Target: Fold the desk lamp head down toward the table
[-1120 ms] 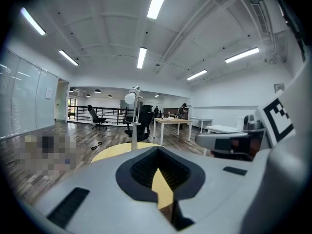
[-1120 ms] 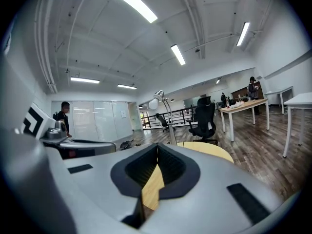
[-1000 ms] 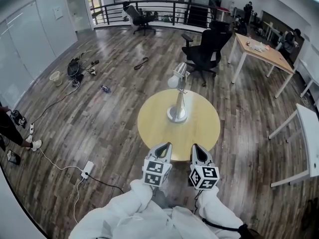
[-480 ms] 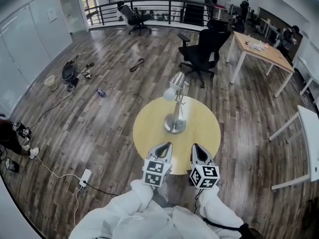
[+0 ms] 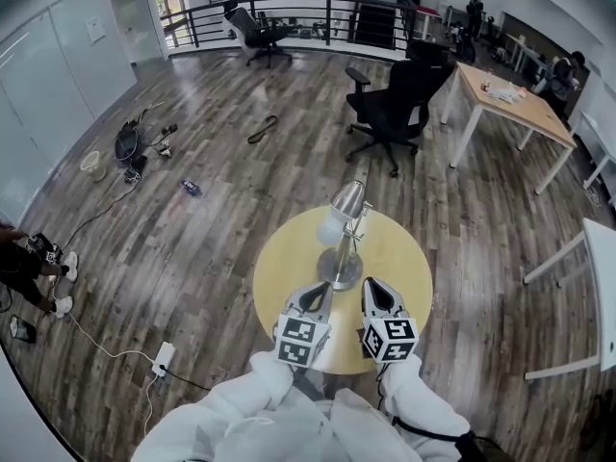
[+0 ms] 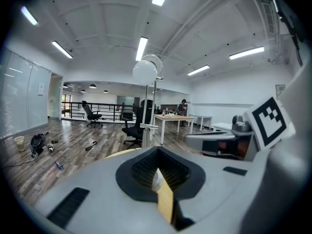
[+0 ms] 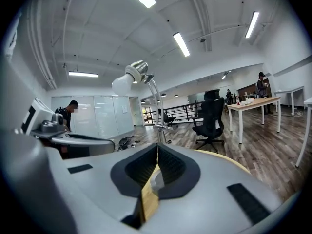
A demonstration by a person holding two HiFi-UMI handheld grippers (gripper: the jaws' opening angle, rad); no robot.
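A silver desk lamp point(image 5: 343, 239) stands upright on a round yellow table point(image 5: 404, 258), its head with a white bulb point(image 5: 332, 227) raised and tipped to the left. In the left gripper view the lamp point(image 6: 147, 77) rises straight ahead; in the right gripper view the lamp point(image 7: 139, 77) leans up to the left. My left gripper point(image 5: 317, 295) and right gripper point(image 5: 375, 291) hover side by side over the table's near edge, just short of the lamp's base point(image 5: 339, 277). Both are shut and hold nothing.
A black office chair point(image 5: 397, 104) stands beyond the round table. A wooden desk point(image 5: 510, 104) is at the far right, a white table edge point(image 5: 602, 287) at the right. Cables and a power strip point(image 5: 162, 358) lie on the floor at left. A person point(image 5: 24, 268) crouches at far left.
Both grippers have come forward over the table's near edge, closer to the lamp. The lamp and table now sit nearer in the head view. Jaws stayed shut.
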